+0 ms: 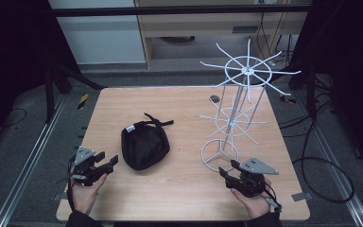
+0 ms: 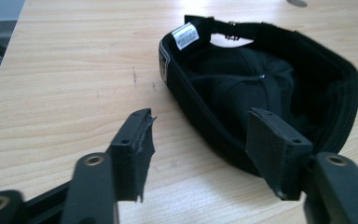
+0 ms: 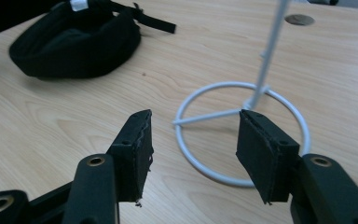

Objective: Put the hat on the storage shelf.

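Observation:
A black cap [image 1: 144,144] lies upside down on the wooden table [image 1: 170,189], its white label and back strap toward the far side. My left gripper [image 1: 109,161] rests open at the cap's left edge. In the left gripper view the cap [image 2: 242,79] sits just beyond the open jaws, the right pad [image 2: 275,149] over its rim. A white wire rack [image 1: 238,94] with spoked tiers stands on a ring base [image 1: 219,155] at the right. My right gripper [image 1: 228,169] is open just in front of that ring base [image 3: 242,140]; the cap [image 3: 74,42] shows at far left.
A small dark round spot [image 1: 214,99] marks the tabletop behind the rack. Cables trail on the floor at the right. Metal rails run along both sides of the table. Bare wood lies between the cap and the rack's base.

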Demonstrator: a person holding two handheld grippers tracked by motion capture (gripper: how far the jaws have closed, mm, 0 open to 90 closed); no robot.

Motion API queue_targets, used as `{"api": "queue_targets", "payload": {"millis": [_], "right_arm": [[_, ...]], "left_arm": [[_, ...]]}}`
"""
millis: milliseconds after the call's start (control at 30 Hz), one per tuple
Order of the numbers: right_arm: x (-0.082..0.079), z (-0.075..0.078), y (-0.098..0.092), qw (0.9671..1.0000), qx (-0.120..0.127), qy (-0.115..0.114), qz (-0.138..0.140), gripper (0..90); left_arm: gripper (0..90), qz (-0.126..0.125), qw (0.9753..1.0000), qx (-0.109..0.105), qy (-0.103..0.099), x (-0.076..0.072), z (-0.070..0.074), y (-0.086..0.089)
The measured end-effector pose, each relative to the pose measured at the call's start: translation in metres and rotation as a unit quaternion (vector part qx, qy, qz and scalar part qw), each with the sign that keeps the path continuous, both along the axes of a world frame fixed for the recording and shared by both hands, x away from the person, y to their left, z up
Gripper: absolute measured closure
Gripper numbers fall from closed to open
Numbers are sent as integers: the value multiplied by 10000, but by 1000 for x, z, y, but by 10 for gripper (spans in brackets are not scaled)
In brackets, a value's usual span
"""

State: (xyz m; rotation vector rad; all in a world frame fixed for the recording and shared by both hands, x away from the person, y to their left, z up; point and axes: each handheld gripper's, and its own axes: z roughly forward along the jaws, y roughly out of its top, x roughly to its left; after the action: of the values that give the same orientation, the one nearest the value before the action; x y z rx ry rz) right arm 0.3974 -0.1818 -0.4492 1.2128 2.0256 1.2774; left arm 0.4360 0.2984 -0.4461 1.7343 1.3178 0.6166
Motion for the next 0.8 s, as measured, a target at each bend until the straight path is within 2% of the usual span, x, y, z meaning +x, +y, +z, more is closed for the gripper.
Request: {"api": "queue_targets", "payload": {"millis": [100, 233, 333, 433, 467, 633, 800], "right_arm": [[2, 2, 12, 9999, -34, -60, 86, 464], [6, 5, 25, 9998, -42, -78, 193, 483], [10, 9, 41, 9994, 3, -155, 298, 492], [12, 10, 49, 9992, 13, -164, 354, 496], [15, 11, 58, 9990, 11, -180, 413, 507], [20, 13, 77, 9985, 15, -303, 465, 514], [21, 13, 91, 9979, 18, -359, 531, 511]], "left_arm": [[434, 17, 9999, -101, 11, 3, 2, 0], [451, 45, 9999, -126, -28, 7, 6, -1], [469, 99, 9997, -187, -129, 12, 9, -1], [479, 128, 9996, -231, -121, 15, 9, -3], [492, 146, 9996, -207, -113, 17, 8, -4], [505, 206, 9996, -162, -59, 26, 4, -9], [508, 197, 9996, -180, 8, 32, 1, -12]]}}
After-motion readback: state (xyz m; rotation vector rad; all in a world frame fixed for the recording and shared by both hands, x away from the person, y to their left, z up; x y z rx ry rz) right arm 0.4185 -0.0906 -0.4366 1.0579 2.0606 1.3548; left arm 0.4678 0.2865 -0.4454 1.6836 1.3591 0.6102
